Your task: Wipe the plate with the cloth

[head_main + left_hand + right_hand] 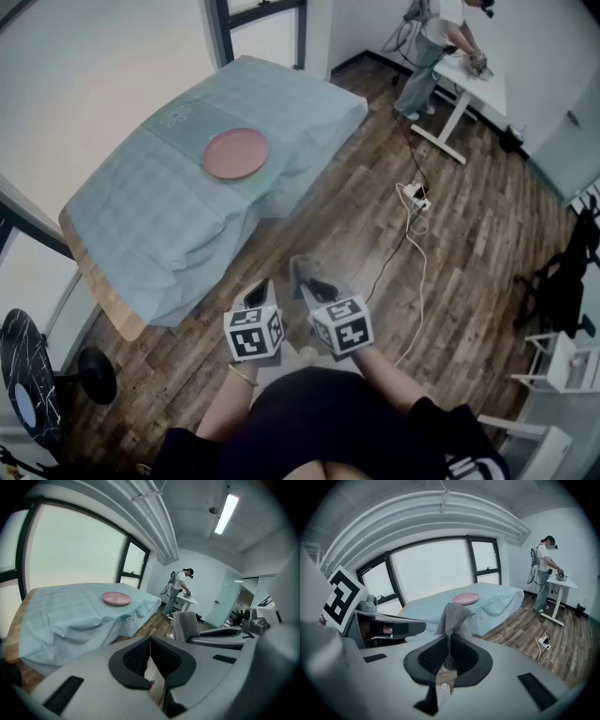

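The plate (236, 153) lies flat on the desk (112, 230), on its pale blue cover (309, 108). It sits about midway along the desk, close to the long edge that faces the person. Both grippers hang well short of that edge, over the wooden floor (375, 216), so the plate lies ahead of the jaws and up to the left in the head view.

The right gripper (314, 289) has its jaws pinched on the grey cloth (302, 272). A bunched fold stands up from between the pads in the right gripper view, and the plate shows beyond it, slightly to its right. The left gripper (261, 287) has its jaws pressed together with nothing between them.

The two grippers are side by side and point down and forward. The left one sits slightly closer to the desk, but the right one carries the cloth and so would do the wiping. The plate is round, so no axis needs matching. Judged from this, the whole approach remains: the person must close the gap to the near long edge. The right gripper then has to carry the cloth forward and leftward over the rim.
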{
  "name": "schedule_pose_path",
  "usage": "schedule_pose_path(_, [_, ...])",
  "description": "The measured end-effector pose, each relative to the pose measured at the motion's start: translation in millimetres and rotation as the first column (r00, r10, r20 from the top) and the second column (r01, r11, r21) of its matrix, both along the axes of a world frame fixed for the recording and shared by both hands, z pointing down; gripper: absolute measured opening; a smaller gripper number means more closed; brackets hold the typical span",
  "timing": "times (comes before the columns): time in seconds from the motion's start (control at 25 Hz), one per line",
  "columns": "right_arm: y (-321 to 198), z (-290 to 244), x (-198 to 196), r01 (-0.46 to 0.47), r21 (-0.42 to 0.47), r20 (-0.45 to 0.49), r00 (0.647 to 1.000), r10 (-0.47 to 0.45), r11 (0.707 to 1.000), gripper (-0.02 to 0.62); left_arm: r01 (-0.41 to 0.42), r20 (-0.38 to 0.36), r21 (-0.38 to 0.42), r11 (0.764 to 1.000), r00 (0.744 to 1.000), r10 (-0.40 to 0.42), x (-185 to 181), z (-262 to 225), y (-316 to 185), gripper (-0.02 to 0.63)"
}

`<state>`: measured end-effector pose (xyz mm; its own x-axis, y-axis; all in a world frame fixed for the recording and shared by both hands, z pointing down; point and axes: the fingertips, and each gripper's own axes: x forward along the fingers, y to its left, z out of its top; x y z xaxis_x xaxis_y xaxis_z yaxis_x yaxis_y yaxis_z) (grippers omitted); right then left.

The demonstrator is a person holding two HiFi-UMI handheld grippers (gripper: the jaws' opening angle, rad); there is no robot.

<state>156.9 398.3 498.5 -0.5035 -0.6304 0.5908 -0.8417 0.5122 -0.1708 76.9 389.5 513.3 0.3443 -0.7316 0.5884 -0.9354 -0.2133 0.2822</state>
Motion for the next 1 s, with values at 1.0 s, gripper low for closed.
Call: schedule_pose_path(1.0, [4.7,-3.3,11.2,0.040,0.002,0.029,0.999,-0.040,0.999,0.032,0.051,-0.043,-0.025,0.998,0.998,-0.052,15.6,6.5,12.6,0.017])
